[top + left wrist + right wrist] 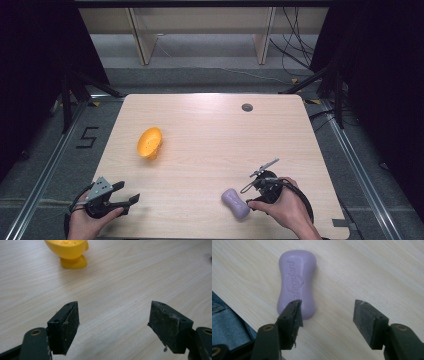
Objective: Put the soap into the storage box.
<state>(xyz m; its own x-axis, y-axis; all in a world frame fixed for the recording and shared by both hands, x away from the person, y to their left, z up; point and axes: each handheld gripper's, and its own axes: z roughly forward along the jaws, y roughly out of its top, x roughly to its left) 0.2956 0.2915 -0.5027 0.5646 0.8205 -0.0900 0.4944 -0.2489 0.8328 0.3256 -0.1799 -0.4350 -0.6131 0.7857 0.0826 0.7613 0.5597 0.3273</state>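
The worktop (210, 130) carries two things well apart: a yellow cup (149, 143) tipped on its side left of the middle, and a purple soap (235, 203) near the front edge, just beside the right hand-held gripper (250, 197). The left hand-held gripper (131, 200) hovers at the front left corner with its jaws wide and nothing between them.

The step in hand looks like a pick of the soap. The right hand-held gripper's jaws stand wide and hold nothing. In the right gripper view one jaw sits over the near end of the soap (296, 283) while the other hangs over bare wood, so the soap lies off to the side of the gap. A good grasp likely calls for shifting the jaws sideways until they straddle the narrow waist, then lowering and closing across it; the rounded, smooth bar could slip out if pinched at its bulging end.

The high view gives the layout and both hands. The right gripper view alone shows the lettering pressed into the soap. The left gripper view shows the cup's (69, 251) foot and holed inside.
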